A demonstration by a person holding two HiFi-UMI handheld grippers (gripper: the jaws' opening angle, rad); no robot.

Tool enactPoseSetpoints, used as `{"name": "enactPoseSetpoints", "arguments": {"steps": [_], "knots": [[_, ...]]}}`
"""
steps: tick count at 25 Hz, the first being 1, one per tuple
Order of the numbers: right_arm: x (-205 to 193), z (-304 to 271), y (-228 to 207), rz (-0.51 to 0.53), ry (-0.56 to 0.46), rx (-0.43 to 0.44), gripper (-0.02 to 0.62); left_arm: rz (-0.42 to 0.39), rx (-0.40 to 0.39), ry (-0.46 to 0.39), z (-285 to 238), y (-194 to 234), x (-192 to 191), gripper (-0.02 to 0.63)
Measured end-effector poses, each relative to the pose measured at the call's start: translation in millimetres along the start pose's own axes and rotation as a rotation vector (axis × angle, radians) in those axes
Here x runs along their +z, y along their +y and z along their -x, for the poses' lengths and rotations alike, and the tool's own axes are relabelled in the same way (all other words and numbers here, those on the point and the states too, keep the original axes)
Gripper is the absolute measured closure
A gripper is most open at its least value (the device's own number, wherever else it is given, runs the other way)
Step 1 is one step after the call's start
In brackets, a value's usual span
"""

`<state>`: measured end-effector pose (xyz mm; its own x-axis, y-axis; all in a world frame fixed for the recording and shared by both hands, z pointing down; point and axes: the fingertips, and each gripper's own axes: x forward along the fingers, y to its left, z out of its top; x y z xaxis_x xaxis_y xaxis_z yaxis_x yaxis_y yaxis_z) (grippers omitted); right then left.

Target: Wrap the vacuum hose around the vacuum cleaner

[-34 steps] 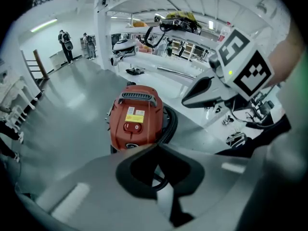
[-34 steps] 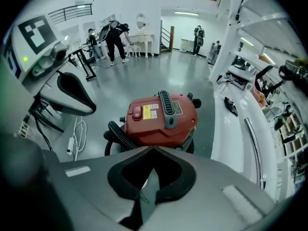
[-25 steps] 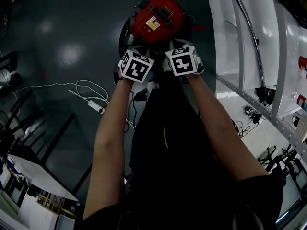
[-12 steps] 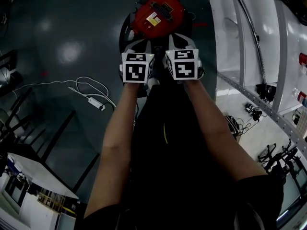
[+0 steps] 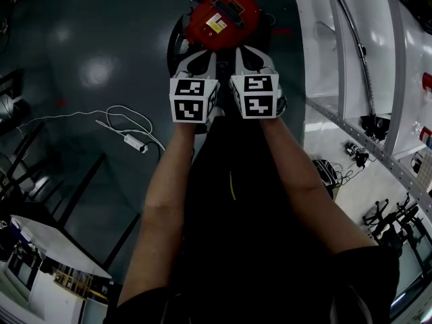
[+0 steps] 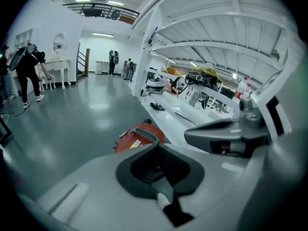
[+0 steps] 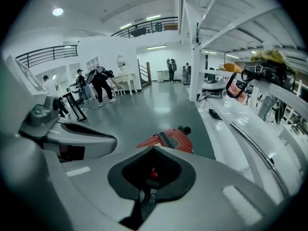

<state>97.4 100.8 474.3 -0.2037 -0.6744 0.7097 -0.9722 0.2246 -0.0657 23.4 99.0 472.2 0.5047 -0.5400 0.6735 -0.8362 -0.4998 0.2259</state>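
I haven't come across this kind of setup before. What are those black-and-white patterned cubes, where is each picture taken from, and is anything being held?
There is no robot here. A person holds a hand-held gripper in each hand, and the patterned cubes are part of those tools. The head view looks down past both forearms. In it, the left hand-held gripper and the right hand-held gripper point side by side toward a red vacuum cleaner on the dark floor. The other two pictures come from cameras riding on each tool, looking along its jaws. Both pairs of jaws are shut, with nothing between them. A white cable lies on the floor to the left, and a white workbench stands to the right.
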Motion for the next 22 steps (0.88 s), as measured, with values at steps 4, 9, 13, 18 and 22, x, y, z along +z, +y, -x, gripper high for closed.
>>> {"name": "enactPoseSetpoints", "arguments": {"steps": [4,9,13,18,22], "knots": [[3,2,1,-0.009,-0.015,-0.002,0.601,0.003,-0.003,0.009,-1,0,-4,0.598],[2,3,1,-0.017,-0.020,-0.006,0.601,0.008,-0.008,0.023,0,-1,-9,0.597],[1,2,1,-0.017,-0.020,-0.006,0.601,0.013,-0.013,0.029,-1,-1,-11,0.597],[-1,2,4,-0.020,-0.014,0.000,0.601,0.018,-0.014,0.036,-1,-1,-15,0.597],[-4,3,4,-0.026,-0.008,-0.003,0.600,0.025,-0.019,0.039,1,-1,-15,0.598]]}}
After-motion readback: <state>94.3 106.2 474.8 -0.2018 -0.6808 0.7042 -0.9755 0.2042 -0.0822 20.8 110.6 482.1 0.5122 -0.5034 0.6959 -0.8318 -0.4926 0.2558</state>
